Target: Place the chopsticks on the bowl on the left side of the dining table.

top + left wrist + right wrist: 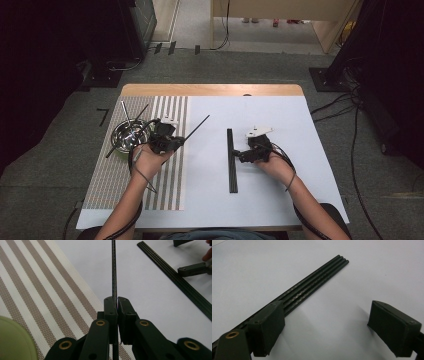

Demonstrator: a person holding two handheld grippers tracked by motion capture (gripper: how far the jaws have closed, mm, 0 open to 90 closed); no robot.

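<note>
The left gripper (167, 139) sits at about nine o'clock of the counter's (280, 115) middle, over the edge of the striped mat (170, 180). Its fingers (110, 311) are closed tight on a thin black rod (114, 270), which sticks out from them toward one o'clock and hangs above the white surface. In the left gripper view the rod runs straight up between the two pads.

Just beside that gripper, at its nine o'clock, stands a steel bowl (129, 135) on the mat with more rods (126, 112) leaning out of it.

The right gripper (245, 155) rests at about three o'clock of the middle, fingers (268, 327) spread wide and holding nothing. A row of black rods (232, 160) lies side by side flat on the counter, running from twelve to six; the right gripper's left finger is just beside this row, and I cannot tell whether it touches.
</note>
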